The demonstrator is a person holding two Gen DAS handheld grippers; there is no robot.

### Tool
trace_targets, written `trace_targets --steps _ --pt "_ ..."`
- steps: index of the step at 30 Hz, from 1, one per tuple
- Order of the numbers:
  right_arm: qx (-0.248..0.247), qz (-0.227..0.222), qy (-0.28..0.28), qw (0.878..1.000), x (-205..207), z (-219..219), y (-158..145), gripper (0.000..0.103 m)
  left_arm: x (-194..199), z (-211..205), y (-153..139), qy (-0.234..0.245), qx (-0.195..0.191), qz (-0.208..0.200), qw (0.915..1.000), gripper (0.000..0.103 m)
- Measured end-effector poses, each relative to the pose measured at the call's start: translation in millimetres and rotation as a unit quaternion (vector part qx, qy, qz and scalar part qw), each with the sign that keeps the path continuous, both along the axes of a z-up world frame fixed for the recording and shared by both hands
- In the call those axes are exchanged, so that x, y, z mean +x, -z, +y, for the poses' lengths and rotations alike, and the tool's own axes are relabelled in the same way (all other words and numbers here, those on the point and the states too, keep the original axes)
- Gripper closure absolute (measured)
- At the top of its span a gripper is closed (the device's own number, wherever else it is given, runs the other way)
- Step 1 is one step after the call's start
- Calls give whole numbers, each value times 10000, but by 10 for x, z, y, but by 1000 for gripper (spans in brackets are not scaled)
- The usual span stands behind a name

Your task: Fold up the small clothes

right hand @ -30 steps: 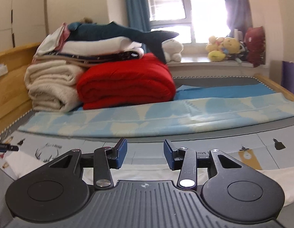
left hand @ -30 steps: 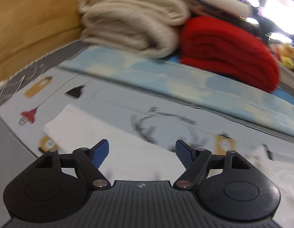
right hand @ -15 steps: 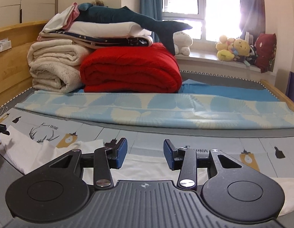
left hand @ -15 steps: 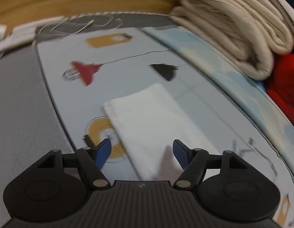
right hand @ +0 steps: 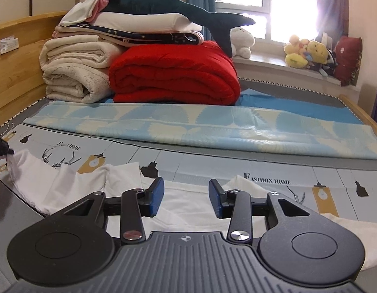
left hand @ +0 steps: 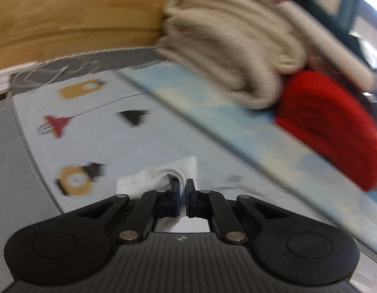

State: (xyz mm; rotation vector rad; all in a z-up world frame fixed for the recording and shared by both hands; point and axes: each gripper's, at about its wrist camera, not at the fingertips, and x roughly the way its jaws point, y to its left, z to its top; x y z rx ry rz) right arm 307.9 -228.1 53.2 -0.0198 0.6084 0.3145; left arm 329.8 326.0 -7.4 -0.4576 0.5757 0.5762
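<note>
A small white garment (right hand: 66,185) lies spread on the printed bed sheet (right hand: 212,168), reaching from the far left to the lower right of the right wrist view. My left gripper (left hand: 183,188) is shut on a bunched end of the white garment (left hand: 149,179), lifted a little off the sheet. That left gripper also shows at the far left edge of the right wrist view (right hand: 0,147), holding the garment's left end. My right gripper (right hand: 186,195) is open and empty, low over the garment's middle.
A stack of folded blankets, beige (right hand: 73,73) and red (right hand: 173,73), with a plush shark (right hand: 178,9) on top, stands at the back of the bed. A light blue patterned cloth (right hand: 212,127) lies across in front of it. A wooden headboard (left hand: 66,17) runs along the left.
My left gripper has closed on the end of the white garment and bunched it up. The right gripper has stayed open and come a little lower over the garment.
</note>
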Motion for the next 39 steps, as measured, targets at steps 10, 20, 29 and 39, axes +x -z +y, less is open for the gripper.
trace_targets --steps 10,20,29,39 --pt "531 393 853 9942 -393 -278 -157 69 -340 -2846 -544 3154 -214 -695 9462 98" --pt "1260 606 1956 9707 -706 -956 -163 68 -716 -3525 -441 3413 -554 62 9383 76" --pt "1883 934 2108 9547 -716 -1089 64 91 -733 -2818 -197 2200 -331 977 9700 77" --pt "2801 2530 2537 8906 -398 -949 992 87 -376 -2285 -88 2053 -666 1033 9709 77"
